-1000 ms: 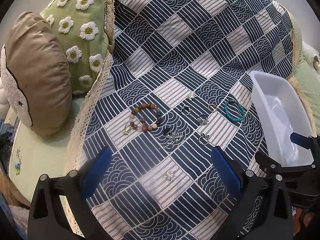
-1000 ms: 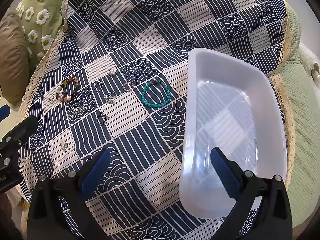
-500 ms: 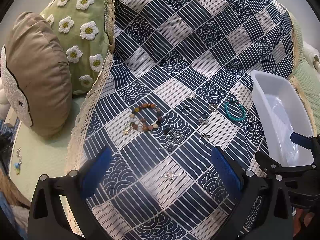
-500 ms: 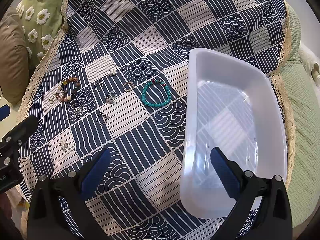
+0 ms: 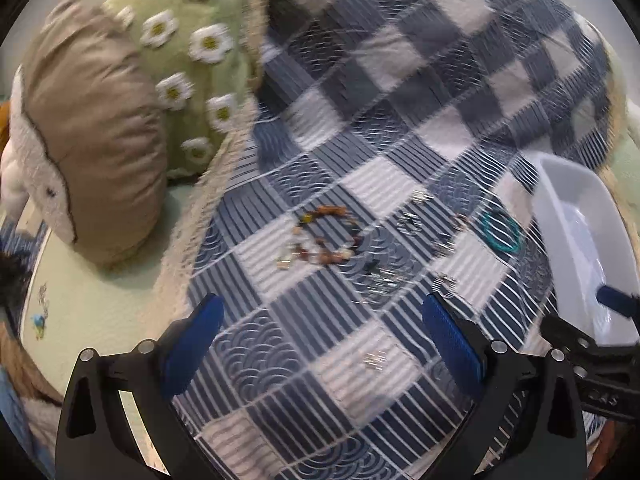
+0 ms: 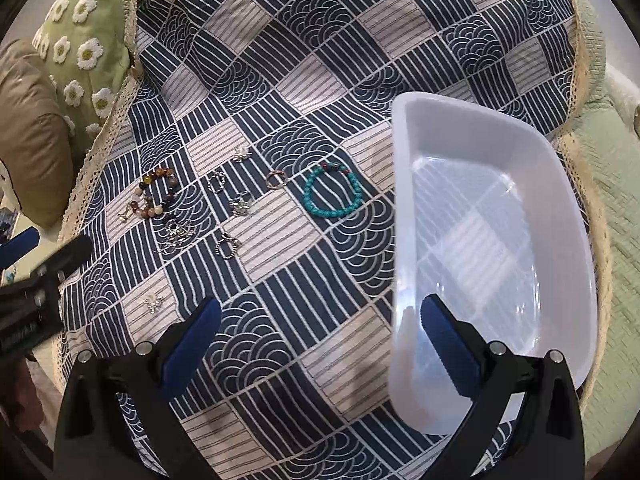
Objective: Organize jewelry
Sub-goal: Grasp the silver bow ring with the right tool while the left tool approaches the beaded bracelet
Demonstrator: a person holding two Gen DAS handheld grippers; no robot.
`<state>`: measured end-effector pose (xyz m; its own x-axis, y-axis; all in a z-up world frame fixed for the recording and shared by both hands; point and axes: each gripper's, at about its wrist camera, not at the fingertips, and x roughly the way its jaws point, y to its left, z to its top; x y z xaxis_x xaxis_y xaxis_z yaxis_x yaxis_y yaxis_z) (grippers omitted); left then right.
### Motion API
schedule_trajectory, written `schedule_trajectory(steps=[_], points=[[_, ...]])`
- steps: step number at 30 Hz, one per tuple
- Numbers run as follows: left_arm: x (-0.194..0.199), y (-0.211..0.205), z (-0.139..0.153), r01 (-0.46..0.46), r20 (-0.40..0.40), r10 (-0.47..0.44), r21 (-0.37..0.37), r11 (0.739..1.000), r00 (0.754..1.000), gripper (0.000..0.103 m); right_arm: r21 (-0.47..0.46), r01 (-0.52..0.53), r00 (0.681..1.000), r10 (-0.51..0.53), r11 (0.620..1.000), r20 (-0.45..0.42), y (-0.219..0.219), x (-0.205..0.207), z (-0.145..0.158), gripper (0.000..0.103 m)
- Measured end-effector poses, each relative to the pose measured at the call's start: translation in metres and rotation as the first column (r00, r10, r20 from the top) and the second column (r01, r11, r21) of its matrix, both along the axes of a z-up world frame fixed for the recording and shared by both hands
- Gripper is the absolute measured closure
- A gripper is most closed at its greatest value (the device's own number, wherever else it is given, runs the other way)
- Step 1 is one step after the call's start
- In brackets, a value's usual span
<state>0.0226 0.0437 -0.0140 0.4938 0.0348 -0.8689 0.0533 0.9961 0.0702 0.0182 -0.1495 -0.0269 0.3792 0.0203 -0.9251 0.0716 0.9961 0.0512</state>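
Both the left gripper and the right gripper hover with fingers wide apart and empty over the patterned cloth, where the turquoise bracelet, brown bead bracelet and small silver rings lie mid-cloth, all left of the empty white tray near the cloth's right edge. The next pick likely wants a jaw descending squarely over one piece, pinching without bunching fabric. Compared with half a second ago, the left view is blurred, the jewelry sitting higher, while the right view matches.
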Motion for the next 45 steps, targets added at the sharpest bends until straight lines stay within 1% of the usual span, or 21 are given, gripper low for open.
schedule_trajectory(steps=[2, 5, 8, 11, 13, 15, 17, 18, 19, 20, 24, 25, 28, 32, 33, 34, 35, 40, 41, 42, 45], points=[[0.006, 0.017, -0.004, -0.050, -0.019, 0.050, -0.041, 0.998, 0.999, 0.008, 0.001, -0.006, 1.000, 0.006, 1.000, 0.014, 0.005, 0.001, 0.002, 0.005], [0.015, 0.040, -0.013, -0.134, -0.047, 0.130, -0.101, 0.986, 0.990, 0.008, 0.028, -0.028, 0.998, 0.027, 0.999, 0.059, 0.012, 0.005, 0.007, 0.005], [0.022, 0.046, -0.023, -0.160, -0.065, 0.154, -0.104, 0.982, 0.986, 0.008, 0.041, -0.069, 0.994, 0.065, 0.997, 0.093, 0.025, 0.013, 0.006, 0.005], [0.033, 0.049, -0.038, -0.176, -0.089, 0.168, -0.087, 0.981, 0.982, 0.008, 0.023, -0.110, 0.989, 0.107, 0.994, 0.105, 0.038, 0.022, 0.004, 0.006], [0.040, 0.053, -0.047, -0.199, -0.100, 0.191, -0.075, 0.977, 0.977, 0.008, 0.015, -0.137, 0.985, 0.135, 0.990, 0.104, 0.046, 0.029, -0.002, 0.016], [0.047, 0.059, -0.053, -0.226, -0.109, 0.216, -0.082, 0.971, 0.970, 0.008, 0.004, -0.163, 0.983, 0.162, 0.987, 0.085, 0.053, 0.037, -0.012, 0.026], [0.049, 0.064, -0.056, -0.251, -0.114, 0.241, -0.085, 0.964, 0.964, 0.008, -0.011, -0.184, 0.982, 0.184, 0.983, 0.045, 0.061, 0.045, -0.026, 0.034], [0.049, 0.066, -0.058, -0.263, -0.120, 0.253, -0.078, 0.962, 0.960, 0.008, -0.013, -0.195, 0.980, 0.195, 0.981, 0.030, 0.065, 0.047, -0.032, 0.042], [0.050, 0.068, -0.061, -0.270, -0.126, 0.261, -0.068, 0.960, 0.957, 0.008, -0.014, -0.204, 0.979, 0.205, 0.979, 0.017, 0.067, 0.048, -0.037, 0.043], [0.050, 0.068, -0.062, -0.273, -0.131, 0.263, -0.061, 0.960, 0.956, 0.008, -0.023, -0.214, 0.977, 0.215, 0.976, 0.006, 0.072, 0.050, -0.043, 0.044], [0.050, 0.068, -0.065, -0.268, -0.137, 0.261, -0.033, 0.963, 0.955, 0.008, -0.124, -0.243, 0.970, 0.243, 0.962, -0.019, 0.086, 0.060, -0.060, 0.050], [0.050, 0.068, -0.066, -0.264, -0.136, 0.257, -0.035, 0.964, 0.957, 0.008, -0.139, -0.248, 0.969, 0.247, 0.959, -0.023, 0.088, 0.063, -0.063, 0.053], [0.051, 0.063, -0.068, -0.250, -0.141, 0.243, -0.040, 0.967, 0.960, 0.008, -0.163, -0.238, 0.971, 0.233, 0.957, -0.048, 0.091, 0.069, -0.076, 0.053], [0.052, 0.061, -0.068, -0.249, -0.142, 0.242, -0.034, 0.968, 0.960, 0.008, -0.144, -0.232, 0.973, 0.229, 0.962, -0.037, 0.088, 0.069, -0.077, 0.054], [0.052, 0.061, -0.068, -0.251, -0.144, 0.244, -0.037, 0.967, 0.959, 0.008, -0.127, -0.231, 0.973, 0.228, 0.965, -0.036, 0.086, 0.069, -0.077, 0.055], [0.052, 0.061, -0.068, -0.252, -0.145, 0.244, -0.043, 0.967, 0.959, 0.008, -0.099, -0.231, 0.973, 0.229, 0.968, -0.032, 0.085, 0.068, -0.077, 0.060], [0.052, 0.061, -0.068, -0.253, -0.147, 0.244, -0.045, 0.967, 0.959, 0.008, -0.092, -0.228, 0.974, 0.226, 0.969, -0.034, 0.084, 0.069, -0.078, 0.061], [0.053, 0.063, -0.070, -0.253, -0.154, 0.245, -0.037, 0.967, 0.957, 0.008, -0.093, -0.220, 0.975, 0.219, 0.971, -0.026, 0.085, 0.068, -0.074, 0.065], [0.054, 0.063, -0.071, -0.254, -0.155, 0.245, -0.038, 0.966, 0.957, 0.008, -0.081, -0.214, 0.977, 0.213, 0.973, -0.026, 0.083, 0.068, -0.073, 0.067], [0.054, 0.063, -0.071, -0.255, -0.156, 0.246, -0.039, 0.966, 0.957, 0.008, -0.056, -0.207, 0.978, 0.205, 0.977, -0.032, 0.080, 0.069, -0.073, 0.074], [0.054, 0.062, -0.071, -0.251, -0.155, 0.243, -0.039, 0.967, 0.958, 0.008, -0.004, -0.185, 0.982, 0.185, 0.983, -0.045, 0.072, 0.072, -0.075, 0.077]])
